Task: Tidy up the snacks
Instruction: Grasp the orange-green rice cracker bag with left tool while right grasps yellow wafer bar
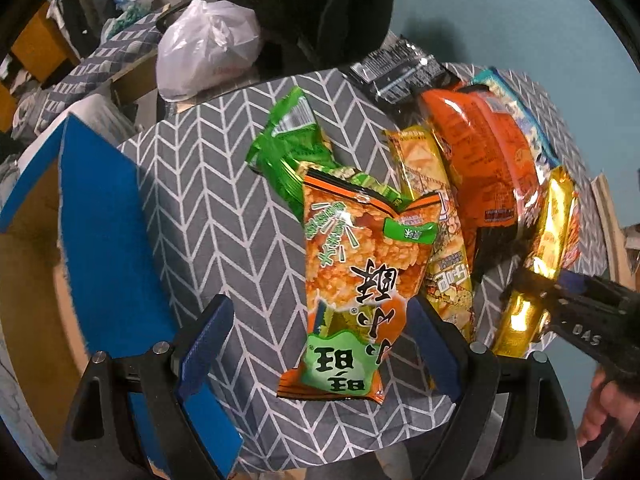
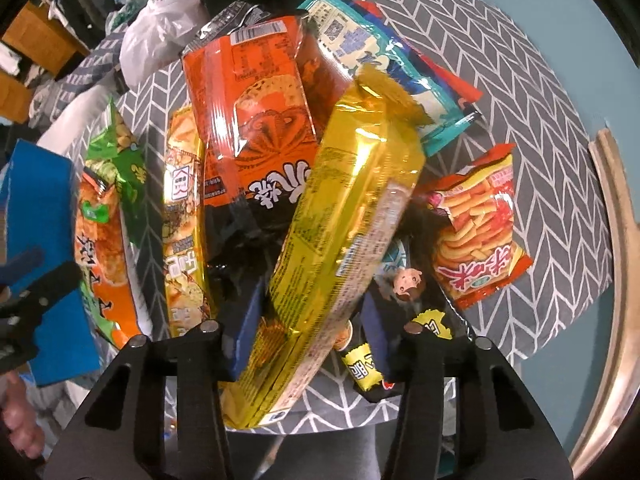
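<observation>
An orange-and-green rice-cracker bag [image 1: 352,280] lies on the grey herringbone tablecloth [image 1: 200,200]. My left gripper [image 1: 320,352] stands open around its lower end; the left pad is clear of the bag, the right pad sits close beside it. A long gold foil packet [image 2: 344,208] runs tilted between the fingers of my right gripper [image 2: 312,328], whose pads press on its sides. In the left wrist view the right gripper [image 1: 560,292] is shut on that gold packet [image 1: 552,216] at the pile's right edge.
The pile holds a green bag [image 1: 288,140], a yellow packet [image 1: 432,208], a large orange bag [image 2: 256,92], a teal bag [image 2: 372,52] and a red-yellow sticks bag [image 2: 480,240]. A blue box [image 1: 104,240] stands left. A white plastic bag [image 1: 208,48] lies beyond the table.
</observation>
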The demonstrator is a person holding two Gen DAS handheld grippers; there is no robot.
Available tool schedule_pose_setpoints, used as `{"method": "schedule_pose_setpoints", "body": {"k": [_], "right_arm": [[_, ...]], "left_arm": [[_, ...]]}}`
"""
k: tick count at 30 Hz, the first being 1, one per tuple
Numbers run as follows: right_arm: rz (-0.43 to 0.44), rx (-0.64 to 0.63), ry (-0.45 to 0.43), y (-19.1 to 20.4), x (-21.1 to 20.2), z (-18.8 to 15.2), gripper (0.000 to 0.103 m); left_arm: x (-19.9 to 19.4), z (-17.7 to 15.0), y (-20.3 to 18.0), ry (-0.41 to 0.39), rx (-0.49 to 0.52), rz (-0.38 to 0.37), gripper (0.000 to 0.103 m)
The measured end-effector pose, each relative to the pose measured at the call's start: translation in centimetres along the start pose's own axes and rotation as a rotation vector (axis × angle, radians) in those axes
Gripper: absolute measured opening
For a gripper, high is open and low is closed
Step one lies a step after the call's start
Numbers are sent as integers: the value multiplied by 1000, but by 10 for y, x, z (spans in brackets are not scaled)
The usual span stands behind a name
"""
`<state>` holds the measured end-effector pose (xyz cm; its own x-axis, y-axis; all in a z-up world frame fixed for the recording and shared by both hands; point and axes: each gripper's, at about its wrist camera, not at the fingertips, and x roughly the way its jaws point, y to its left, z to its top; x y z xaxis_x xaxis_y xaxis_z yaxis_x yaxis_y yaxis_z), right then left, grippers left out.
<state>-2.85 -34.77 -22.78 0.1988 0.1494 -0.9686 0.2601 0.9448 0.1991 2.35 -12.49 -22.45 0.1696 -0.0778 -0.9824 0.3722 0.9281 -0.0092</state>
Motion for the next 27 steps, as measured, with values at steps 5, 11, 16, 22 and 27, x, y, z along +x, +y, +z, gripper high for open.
{"method": "schedule_pose_setpoints", "body": {"k": [5, 11, 16, 22, 27], "right_arm": [[22, 3, -6, -6, -9, -2, 40], [27, -24, -26, -7, -25, -2, 31], [37, -24, -29, -12, -27, -5, 31], [54, 1, -36, -16, -37, -7, 30], [51, -5, -46, -12, -46, -9, 29]], "left_arm": [[18, 0, -7, 37, 33, 11, 89], [29, -1, -15, 65, 41, -3, 89], [37, 0, -21, 88, 48, -12, 89], [50, 4, -13, 121, -4, -52, 60], [52, 1, 1, 130, -50, -71, 40]]}}
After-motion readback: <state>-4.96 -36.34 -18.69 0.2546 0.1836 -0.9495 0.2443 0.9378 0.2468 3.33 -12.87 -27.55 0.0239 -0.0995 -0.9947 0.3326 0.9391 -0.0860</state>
